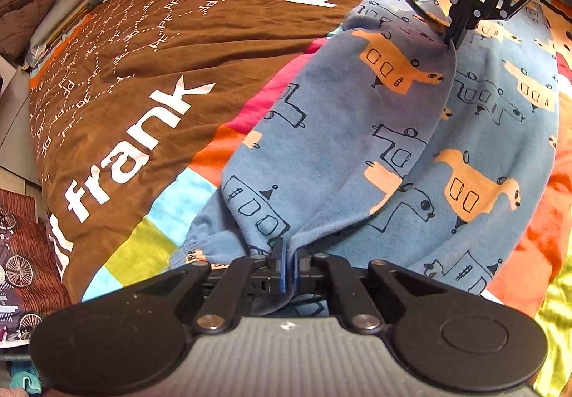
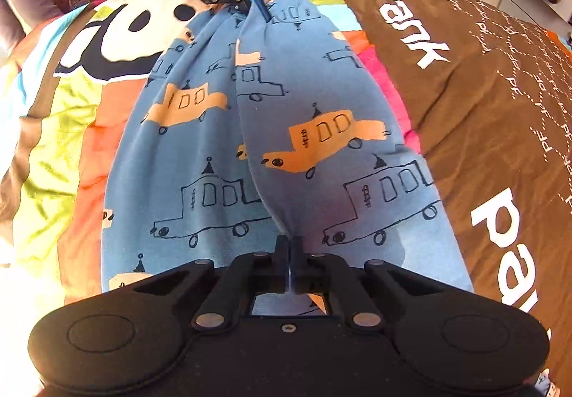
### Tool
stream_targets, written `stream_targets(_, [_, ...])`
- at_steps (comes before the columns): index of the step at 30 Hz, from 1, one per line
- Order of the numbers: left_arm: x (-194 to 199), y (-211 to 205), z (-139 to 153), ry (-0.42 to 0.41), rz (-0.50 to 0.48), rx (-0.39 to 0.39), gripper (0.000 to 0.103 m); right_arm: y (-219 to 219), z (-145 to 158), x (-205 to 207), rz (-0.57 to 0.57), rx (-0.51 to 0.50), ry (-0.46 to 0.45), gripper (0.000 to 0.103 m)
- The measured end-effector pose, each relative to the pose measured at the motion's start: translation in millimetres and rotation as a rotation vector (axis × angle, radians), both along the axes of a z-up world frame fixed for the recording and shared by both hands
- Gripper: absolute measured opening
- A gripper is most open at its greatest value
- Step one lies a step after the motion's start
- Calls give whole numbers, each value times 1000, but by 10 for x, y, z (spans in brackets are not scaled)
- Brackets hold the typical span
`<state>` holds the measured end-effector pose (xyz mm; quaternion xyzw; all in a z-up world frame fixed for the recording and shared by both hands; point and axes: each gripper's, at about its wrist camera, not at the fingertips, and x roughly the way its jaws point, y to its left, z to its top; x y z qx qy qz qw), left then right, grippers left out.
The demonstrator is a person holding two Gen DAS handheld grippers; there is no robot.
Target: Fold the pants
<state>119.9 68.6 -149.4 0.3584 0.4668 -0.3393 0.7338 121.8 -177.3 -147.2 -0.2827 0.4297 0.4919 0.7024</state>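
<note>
Bedspread bears blue pants, each end clamped by left gripper and right gripper; keep the cloth taut for an even fold.

Facing wrist views, close over pants

Left tool and right tool, both steeply downward, jaws clamped together on cloth.
</note>
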Motion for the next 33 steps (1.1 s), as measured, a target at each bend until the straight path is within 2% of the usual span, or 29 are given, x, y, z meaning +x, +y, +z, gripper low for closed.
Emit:
stream_targets(5, [-19,44,160,-12,-1,-21,1,-78,174,21,-66,51,12,0])
stream_targets(13, [-223,107,367,-21,-18,-39,1,-127,480,-183,-56,84,20,0])
stream_targets(21, [-486,169,447,-7,8,-58,1,-89,577,-471,-53,103,52,0])
stream_targets(27, [-726,187,340,15,11,-37,1,5,494,-734,-27,86,79,0])
stream_targets(33, [-845,122,101,-23,-12,17,1,62,325,-852,-48,66,103,0])
